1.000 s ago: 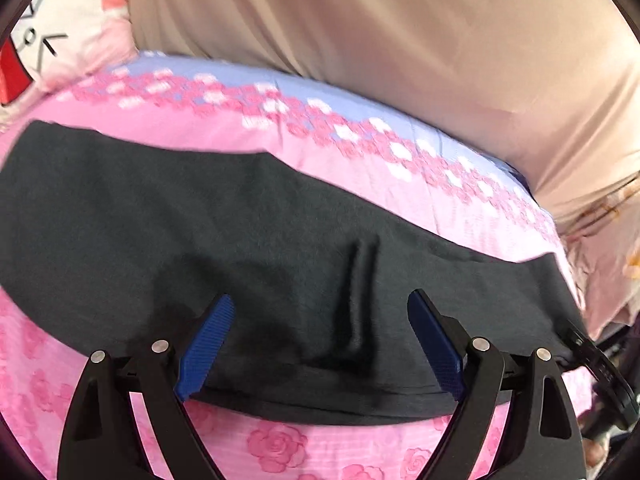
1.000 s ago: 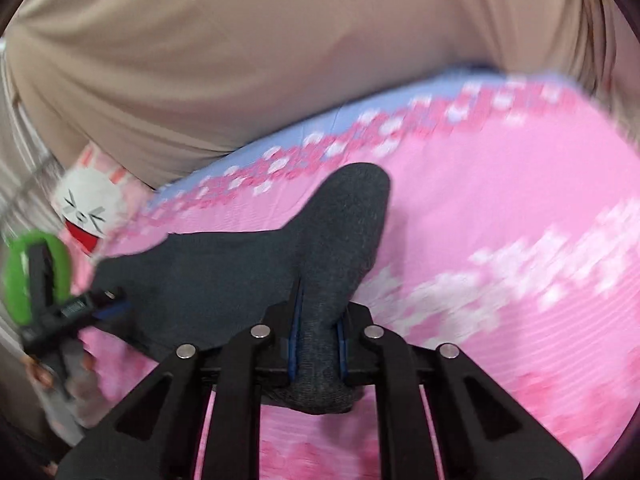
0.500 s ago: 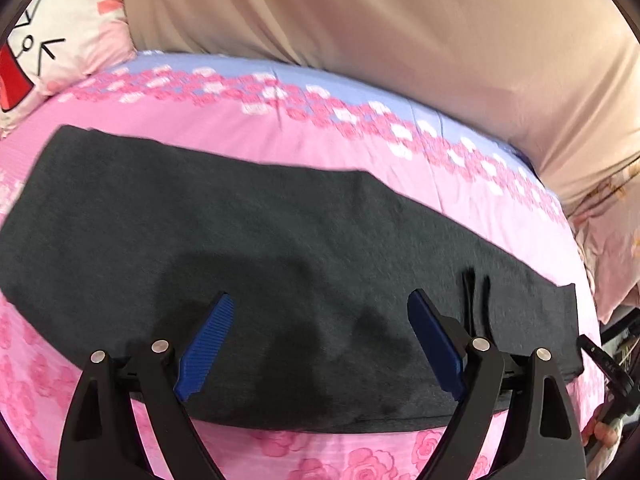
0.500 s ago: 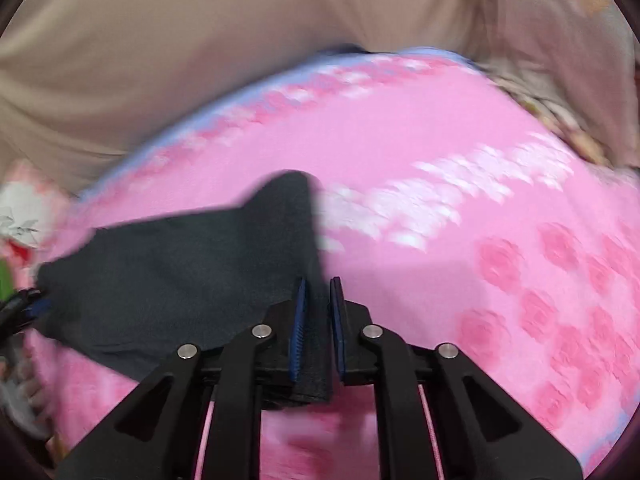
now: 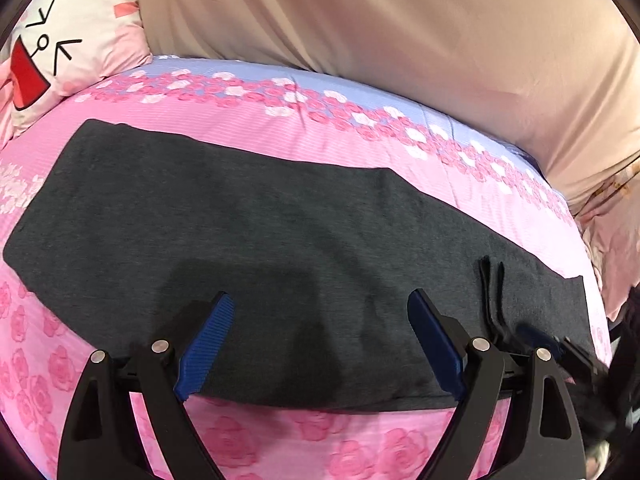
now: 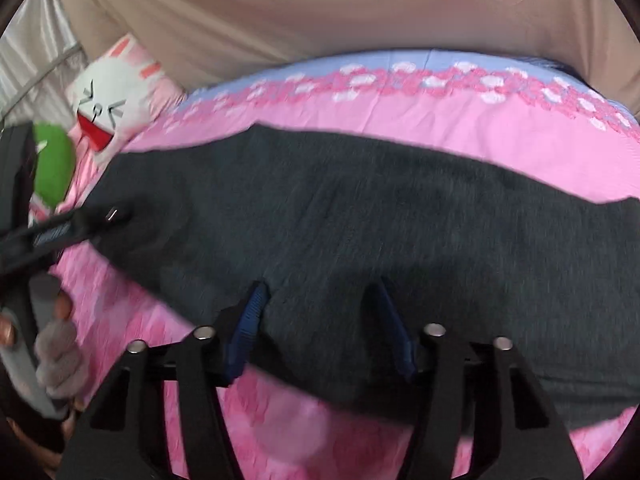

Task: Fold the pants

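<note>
Dark pants (image 5: 280, 232) lie flat across the pink bed (image 5: 360, 440); left tongs (image 5: 320, 312) and right tongs (image 6: 320, 300), both spread apart, hover over their near edge.

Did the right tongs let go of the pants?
Yes. The right tongs were pinching the dark pants before; now they are open, and the pants lie flat on the pink bedspread.

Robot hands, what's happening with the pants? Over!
Left gripper open, right gripper open. Dark grey pants flat on pink bedsheet. Nothing blocking.
</note>
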`<action>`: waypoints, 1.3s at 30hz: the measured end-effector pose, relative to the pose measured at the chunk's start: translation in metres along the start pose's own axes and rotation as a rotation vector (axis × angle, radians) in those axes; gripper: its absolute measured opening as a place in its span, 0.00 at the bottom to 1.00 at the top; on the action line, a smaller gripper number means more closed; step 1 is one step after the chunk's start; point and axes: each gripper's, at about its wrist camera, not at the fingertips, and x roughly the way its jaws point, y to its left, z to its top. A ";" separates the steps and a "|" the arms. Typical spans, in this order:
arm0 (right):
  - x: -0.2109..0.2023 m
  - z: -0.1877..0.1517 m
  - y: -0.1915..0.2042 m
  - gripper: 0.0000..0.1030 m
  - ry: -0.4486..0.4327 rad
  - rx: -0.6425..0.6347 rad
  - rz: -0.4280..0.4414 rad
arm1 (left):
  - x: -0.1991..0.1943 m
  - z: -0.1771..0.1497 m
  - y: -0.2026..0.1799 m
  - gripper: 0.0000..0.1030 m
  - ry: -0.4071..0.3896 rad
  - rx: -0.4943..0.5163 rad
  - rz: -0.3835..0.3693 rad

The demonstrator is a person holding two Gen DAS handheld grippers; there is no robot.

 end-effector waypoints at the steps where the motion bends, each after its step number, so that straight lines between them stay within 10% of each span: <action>1: 0.001 0.005 -0.003 0.07 0.005 0.030 0.022 | -0.001 0.000 0.004 0.84 -0.003 -0.004 -0.002; 6: -0.037 0.032 0.018 0.07 -0.137 0.064 0.110 | -0.008 0.002 0.017 0.84 -0.024 -0.023 -0.020; 12: 0.036 0.018 0.053 0.12 -0.010 -0.024 0.090 | -0.014 0.003 0.042 0.84 -0.037 -0.082 -0.013; 14: 0.024 0.019 0.055 0.19 -0.010 -0.027 0.093 | -0.021 0.002 0.059 0.84 -0.049 -0.109 0.012; 17: -0.011 0.014 0.049 0.60 -0.095 0.003 0.107 | -0.031 0.000 0.083 0.84 -0.069 -0.122 0.090; 20: -0.031 0.005 0.041 0.58 -0.137 -0.002 0.044 | -0.039 -0.001 0.102 0.84 -0.093 -0.136 0.204; 25: -0.028 0.008 0.039 0.24 -0.149 -0.017 -0.041 | -0.039 -0.002 0.116 0.84 -0.089 -0.169 0.215; 28: 0.017 0.006 0.044 0.23 -0.012 -0.037 -0.046 | -0.035 -0.002 0.110 0.84 -0.090 -0.150 0.235; 39: 0.021 0.011 0.060 0.23 -0.037 -0.042 -0.004 | -0.039 -0.005 0.116 0.84 -0.080 -0.173 0.203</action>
